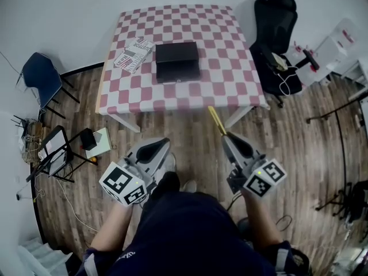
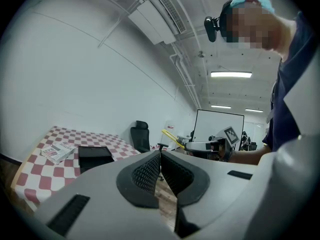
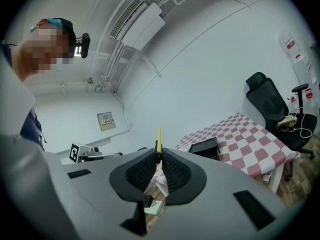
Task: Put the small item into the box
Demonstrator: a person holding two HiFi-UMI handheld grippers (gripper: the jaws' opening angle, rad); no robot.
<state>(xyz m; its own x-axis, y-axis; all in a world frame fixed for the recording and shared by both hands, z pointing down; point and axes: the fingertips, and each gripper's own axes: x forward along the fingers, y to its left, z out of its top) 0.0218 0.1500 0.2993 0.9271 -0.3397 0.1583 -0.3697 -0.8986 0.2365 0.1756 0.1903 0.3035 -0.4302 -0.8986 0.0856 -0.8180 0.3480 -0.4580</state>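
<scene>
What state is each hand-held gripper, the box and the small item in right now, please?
Left hand-held gripper: shut, empty.
Right hand-held gripper: shut on the yellow stick.
Yellow stick: gripped at one end, sticking out forward.
Black box: on the checkered table, apparently closed.

My left tool [image 2: 160, 156] and right tool [image 3: 158, 156] both have smooth, matt grey plastic shells. Their black pads [image 2: 146, 174] carry a fine ribbed texture on the inner faces. The yellow stick [image 3: 159, 139] at twelve o'clock of my right tool looks smooth and faintly glossy. The desk [image 1: 172, 94] is draped in a pink-and-white checked cloth [image 1: 230, 73]. The box [image 1: 177, 61] on it is matt black, and printed paper [image 1: 133, 54] lies at its nine o'clock. The floor [image 1: 190, 134] is grained wood planking.
</scene>
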